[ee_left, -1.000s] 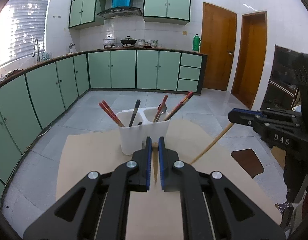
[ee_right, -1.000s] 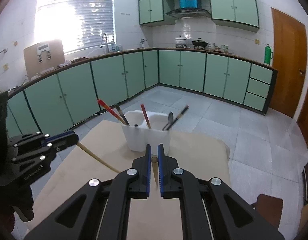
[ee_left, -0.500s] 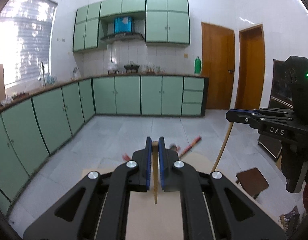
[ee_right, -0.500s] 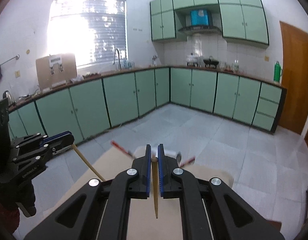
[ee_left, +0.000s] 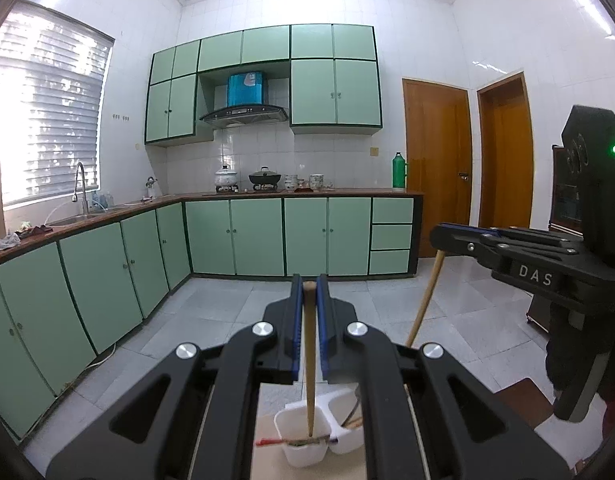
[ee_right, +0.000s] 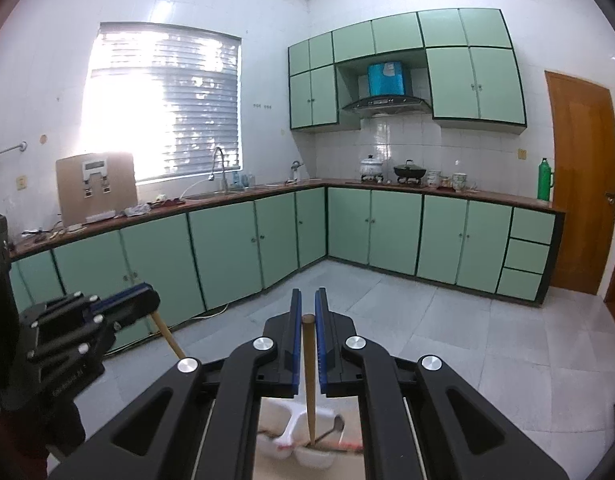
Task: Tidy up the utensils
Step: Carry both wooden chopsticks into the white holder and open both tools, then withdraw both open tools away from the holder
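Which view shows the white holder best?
Left wrist: the holder shows both compartments between the gripper's arms, sharp. Right wrist shows the holder blurred and mostly hidden behind the gripper.

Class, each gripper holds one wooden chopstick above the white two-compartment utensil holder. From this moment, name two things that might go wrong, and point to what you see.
1. The left gripper pinches its wooden chopstick only near the top end, so the long hanging part may swing or slip.
2. The white utensil holder already carries leaning utensils such as the red chopstick; a lowered tip may strike them or the rim and miss.
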`<move>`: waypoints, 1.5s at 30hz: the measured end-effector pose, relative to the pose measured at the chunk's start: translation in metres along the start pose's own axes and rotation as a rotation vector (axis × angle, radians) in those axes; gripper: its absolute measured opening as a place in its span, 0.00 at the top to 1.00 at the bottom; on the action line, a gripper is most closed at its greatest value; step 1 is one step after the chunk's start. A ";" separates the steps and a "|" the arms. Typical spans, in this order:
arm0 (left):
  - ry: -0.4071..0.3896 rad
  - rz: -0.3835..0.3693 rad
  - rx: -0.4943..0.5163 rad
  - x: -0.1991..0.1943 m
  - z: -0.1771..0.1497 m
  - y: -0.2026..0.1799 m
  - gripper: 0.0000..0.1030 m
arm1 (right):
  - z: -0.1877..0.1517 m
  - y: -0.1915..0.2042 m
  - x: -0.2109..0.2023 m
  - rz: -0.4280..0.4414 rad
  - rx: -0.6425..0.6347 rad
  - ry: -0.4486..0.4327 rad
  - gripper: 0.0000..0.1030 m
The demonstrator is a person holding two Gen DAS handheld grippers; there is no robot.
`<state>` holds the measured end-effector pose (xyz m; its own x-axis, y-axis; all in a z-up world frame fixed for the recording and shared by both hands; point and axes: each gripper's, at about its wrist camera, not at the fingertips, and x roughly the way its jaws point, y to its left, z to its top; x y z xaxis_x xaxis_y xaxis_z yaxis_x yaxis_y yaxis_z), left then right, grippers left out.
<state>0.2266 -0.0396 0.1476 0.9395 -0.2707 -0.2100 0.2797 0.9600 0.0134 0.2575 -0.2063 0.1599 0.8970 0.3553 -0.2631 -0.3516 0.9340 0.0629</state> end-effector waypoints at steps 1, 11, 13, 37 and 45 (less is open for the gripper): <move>0.006 -0.001 -0.002 0.007 -0.003 0.000 0.94 | -0.003 -0.003 0.010 0.002 0.009 0.007 0.94; 0.127 -0.016 -0.024 0.076 -0.044 0.017 0.94 | -0.049 -0.019 0.076 0.002 0.037 0.119 0.94; 0.159 -0.031 -0.033 0.088 -0.050 0.023 0.94 | -0.059 -0.020 0.087 0.014 0.033 0.160 0.94; 0.130 0.059 -0.079 0.013 -0.068 0.049 0.31 | -0.103 -0.046 0.008 -0.134 0.059 0.127 0.25; 0.160 0.068 -0.120 -0.044 -0.100 0.039 0.17 | -0.145 -0.030 -0.050 -0.147 0.081 0.130 0.08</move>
<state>0.1761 0.0165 0.0593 0.9091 -0.1997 -0.3655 0.1822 0.9798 -0.0821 0.1842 -0.2571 0.0316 0.8929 0.2127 -0.3967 -0.1925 0.9771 0.0906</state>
